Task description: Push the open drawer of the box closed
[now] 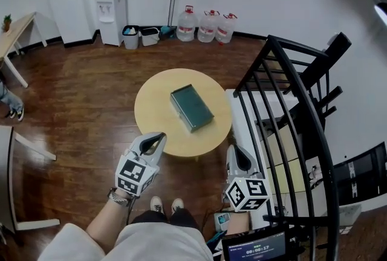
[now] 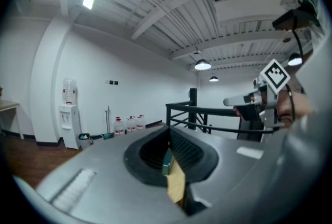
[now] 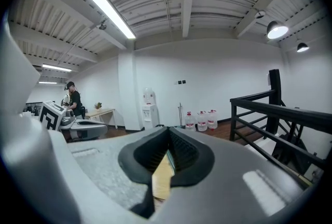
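A flat dark green box [image 1: 191, 107] lies at an angle on the round wooden table [image 1: 157, 127]. From above I cannot tell whether its drawer stands out. My left gripper [image 1: 158, 136] is shut and empty, held over the table's near left edge, short of the box. My right gripper [image 1: 236, 156] is also shut and empty, off the table's near right edge. In the left gripper view only a sliver of the box [image 2: 166, 162] and table [image 2: 176, 184] shows between the closed jaws. The right gripper view shows just a strip of table [image 3: 163, 175].
A black metal railing [image 1: 290, 109] runs close on the right. Water bottles [image 1: 207, 25], a dispenser [image 1: 112, 12] and bins [image 1: 139, 36] stand at the far wall. A desk [image 1: 12, 33] is far left and a screen [image 1: 257, 248] at the bottom. A person [image 3: 72, 101] stands far off.
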A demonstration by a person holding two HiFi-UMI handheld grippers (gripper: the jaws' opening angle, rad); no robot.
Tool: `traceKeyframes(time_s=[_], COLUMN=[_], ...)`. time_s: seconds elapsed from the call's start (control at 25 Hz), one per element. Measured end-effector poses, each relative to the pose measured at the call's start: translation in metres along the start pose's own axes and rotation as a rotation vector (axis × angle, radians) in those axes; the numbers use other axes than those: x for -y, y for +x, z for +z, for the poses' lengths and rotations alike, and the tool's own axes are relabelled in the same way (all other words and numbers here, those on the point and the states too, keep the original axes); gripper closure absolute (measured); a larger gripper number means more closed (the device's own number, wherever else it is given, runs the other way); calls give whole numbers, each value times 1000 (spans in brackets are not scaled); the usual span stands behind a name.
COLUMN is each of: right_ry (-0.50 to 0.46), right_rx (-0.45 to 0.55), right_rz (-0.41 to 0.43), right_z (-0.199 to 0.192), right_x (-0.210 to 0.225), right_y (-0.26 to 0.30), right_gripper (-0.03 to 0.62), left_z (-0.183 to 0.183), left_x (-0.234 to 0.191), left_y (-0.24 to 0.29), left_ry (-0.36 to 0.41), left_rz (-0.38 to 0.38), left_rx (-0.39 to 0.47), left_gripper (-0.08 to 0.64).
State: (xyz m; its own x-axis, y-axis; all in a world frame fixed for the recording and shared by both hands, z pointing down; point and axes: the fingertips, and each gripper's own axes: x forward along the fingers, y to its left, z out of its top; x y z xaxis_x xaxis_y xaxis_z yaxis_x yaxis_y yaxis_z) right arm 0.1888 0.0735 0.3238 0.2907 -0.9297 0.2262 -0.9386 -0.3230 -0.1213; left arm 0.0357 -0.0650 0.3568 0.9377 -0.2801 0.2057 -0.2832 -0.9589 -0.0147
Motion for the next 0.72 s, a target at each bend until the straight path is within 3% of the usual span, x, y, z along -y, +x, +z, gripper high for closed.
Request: traceKeyframes(time_s=[0.24, 0.48, 0.72], right_ry=[38, 41, 37], right_rx=[-68, -47, -9], right_rz=[8, 49, 55], right_z=[-34, -34, -28], right_x=[1, -17, -22], right_y=[-5, -23, -68], right_gripper=[589, 589, 589], left_z=[-21, -33, -21], left_x=[6, 11, 44], left_y=[-13, -36, -62], left_ry=[-27, -44, -32], left_rz=[14, 44, 52], left_rx=[-7, -18, 24], left_gripper=[552, 552, 552])
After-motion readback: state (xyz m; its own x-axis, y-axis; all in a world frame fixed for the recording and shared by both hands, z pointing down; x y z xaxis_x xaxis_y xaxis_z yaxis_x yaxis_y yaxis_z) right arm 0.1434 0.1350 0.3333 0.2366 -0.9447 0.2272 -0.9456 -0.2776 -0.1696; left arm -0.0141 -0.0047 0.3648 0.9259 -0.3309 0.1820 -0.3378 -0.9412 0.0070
